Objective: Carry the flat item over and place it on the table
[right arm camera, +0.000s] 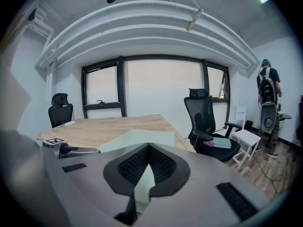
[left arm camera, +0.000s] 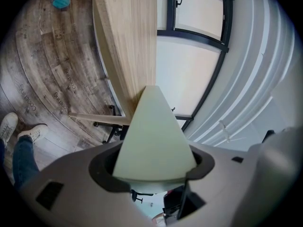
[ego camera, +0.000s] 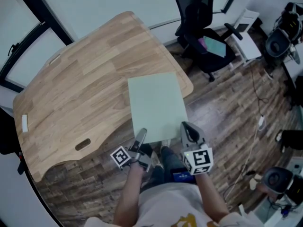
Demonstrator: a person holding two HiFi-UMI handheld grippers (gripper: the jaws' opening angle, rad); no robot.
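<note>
- The left tool (left arm camera: pixel 154 169) grips the near left corner of the flat sheet (ego camera: pixel 158 103). Its jaws stand fairly wide, with the pale green face filling the gap between them. The tool is rolled onto its side, probably to hold that corner up
- The right tool (right arm camera: pixel 147 176) clamps the near right corner, its pads drawn close on the thin edge. A grip at both near corners holds the sheet level and guards against sagging or swinging while it is carried
- Both grips sit on the edge nearest the person, which leaves the whole length ahead of the tools free to pass over the table (ego camera: pixel 80 89)
- Ahead of the tools the sheet reaches over the table's near corner, with its far part above the wood. I cannot tell whether it touches the top, so I judge the placing unfinished
- The next need is probably to lower it flat and only then let go. Releasing one corner early could tip it off the edge toward the floor (ego camera: pixel 227 112)
- Further off, beyond and to the right of the right tool, an office chair (ego camera: pixel 203 27) stands clear of the sheet
</note>
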